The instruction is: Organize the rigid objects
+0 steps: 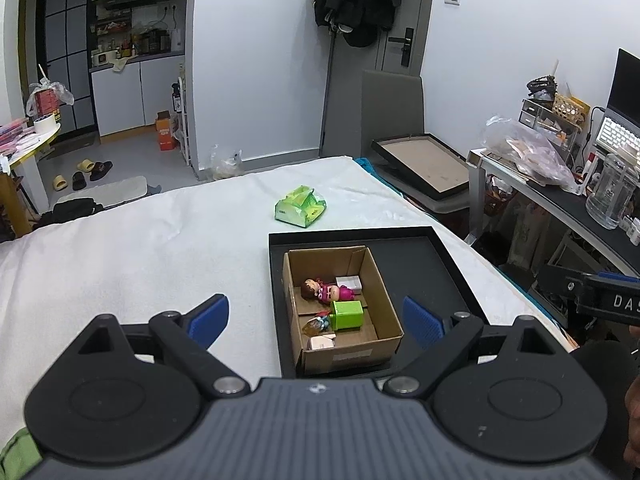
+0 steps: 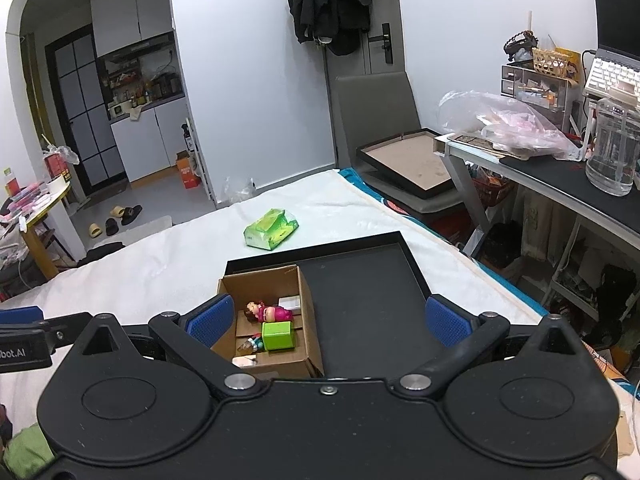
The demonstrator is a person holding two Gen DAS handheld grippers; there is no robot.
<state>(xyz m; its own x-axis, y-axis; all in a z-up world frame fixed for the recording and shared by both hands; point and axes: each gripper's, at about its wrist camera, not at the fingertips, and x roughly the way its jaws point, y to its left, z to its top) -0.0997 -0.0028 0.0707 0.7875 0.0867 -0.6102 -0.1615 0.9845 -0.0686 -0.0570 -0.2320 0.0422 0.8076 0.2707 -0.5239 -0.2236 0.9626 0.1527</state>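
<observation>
Brown cardboard box (image 1: 340,304) sits in the near-left part of a black tray (image 1: 424,256) on the white-covered bed (image 1: 140,248); the tray likely serves as a firm base on the soft bedding, though that is a judgement; inside the box lie a pink-dressed doll (image 1: 326,290) on its side toward 12 o'clock, a small white box (image 1: 348,282) at about 1 o'clock just beside it, a green cube (image 1: 347,315) near the centre, a second small figure (image 1: 318,322) touching the cube's 9 o'clock side, and a pale packet (image 1: 320,343) at 6 o'clock; these rigid pieces appear already gathered, so the sorting looks well along; a green tissue pack (image 1: 301,206) rests apart on the bed at 12 o'clock from the tray, still outside it.

Left tool (image 1: 316,320) hangs above the near edge of the box, level and pointing forward, blue pads spread wide with nothing between them; right tool (image 2: 328,320) hovers likewise over the tray's bare right half, jaws apart and empty, its left pad overlapping the box wall in view; both are held side by side, each visible at the edge of the other's camera; whether either touches the box cannot be told.
</observation>
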